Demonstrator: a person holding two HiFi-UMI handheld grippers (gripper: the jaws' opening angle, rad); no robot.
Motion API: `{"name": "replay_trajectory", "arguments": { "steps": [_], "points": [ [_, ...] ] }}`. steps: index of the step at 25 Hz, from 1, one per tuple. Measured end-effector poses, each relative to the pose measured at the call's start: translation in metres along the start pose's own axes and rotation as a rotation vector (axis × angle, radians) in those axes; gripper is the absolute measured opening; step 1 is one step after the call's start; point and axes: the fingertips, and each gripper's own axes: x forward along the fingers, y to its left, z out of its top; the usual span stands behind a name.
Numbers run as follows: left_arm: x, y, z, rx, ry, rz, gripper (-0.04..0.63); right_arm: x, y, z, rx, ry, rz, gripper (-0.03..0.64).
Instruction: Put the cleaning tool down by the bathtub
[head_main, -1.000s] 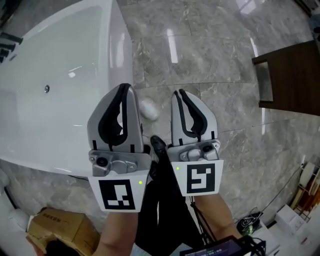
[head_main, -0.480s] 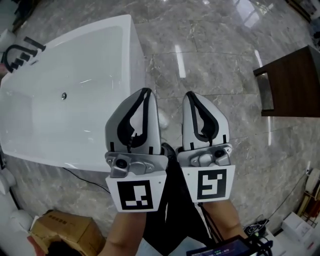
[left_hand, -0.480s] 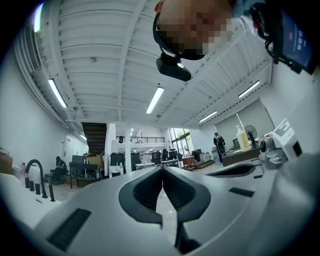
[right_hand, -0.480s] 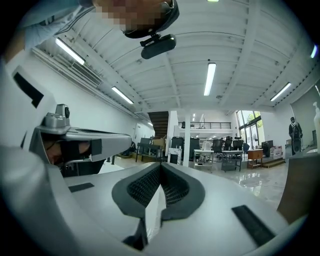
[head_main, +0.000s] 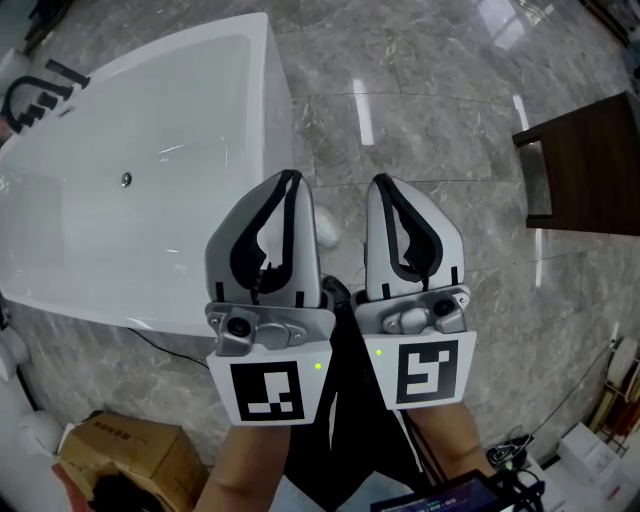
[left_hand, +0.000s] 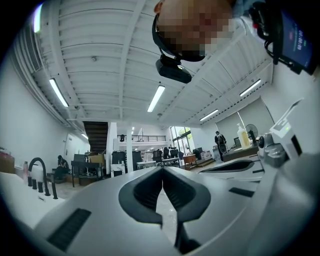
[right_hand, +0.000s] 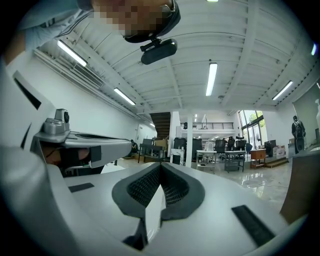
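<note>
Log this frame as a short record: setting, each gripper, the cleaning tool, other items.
setting: grey stone floor beside a white bathtub
left gripper: shut, empty
right gripper: shut, empty
cleaning tool: white rounded item on the floor by the bathtub's corner, partly hidden, touching neither gripper
other: dark wooden table; cardboard box

Big glossy white bathtub (head_main: 130, 200) is hogging the whole left side, and its tall wall is blocking any low pass that way. The grey marble tile floor (head_main: 440, 90) is lying wide open through the middle and up to the top, so plenty of room there. A dark brown wooden cabinet (head_main: 590, 170) is closing off the right edge. A small white rounded lump (head_main: 328, 232) is sitting on the floor just beside the tub's corner. A brown cardboard box (head_main: 125, 450) is crowding the bottom left.
</note>
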Motion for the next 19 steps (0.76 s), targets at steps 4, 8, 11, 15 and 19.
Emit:
{"name": "replay_trajectory", "arguments": {
  "steps": [4, 8, 11, 15, 19],
  "points": [
    [-0.001, 0.005, -0.004, -0.006, -0.004, 0.001, 0.017, 0.003, 0.008, -0.005, -0.002, 0.009, 0.007, 0.012],
    [-0.004, 0.009, -0.007, -0.008, -0.003, 0.007, 0.017, 0.003, 0.014, -0.008, -0.005, 0.011, 0.013, 0.012],
    [-0.005, 0.011, -0.008, -0.010, -0.001, 0.011, 0.017, 0.005, 0.016, -0.009, -0.004, 0.013, 0.017, 0.012],
    [-0.004, 0.013, -0.009, -0.008, 0.002, 0.012, 0.017, 0.008, 0.018, -0.011, -0.005, 0.015, 0.023, 0.012],
    [-0.001, 0.015, -0.012, -0.001, 0.007, 0.014, 0.017, 0.012, 0.019, -0.011, -0.007, 0.009, 0.029, 0.012]
  ]
}}
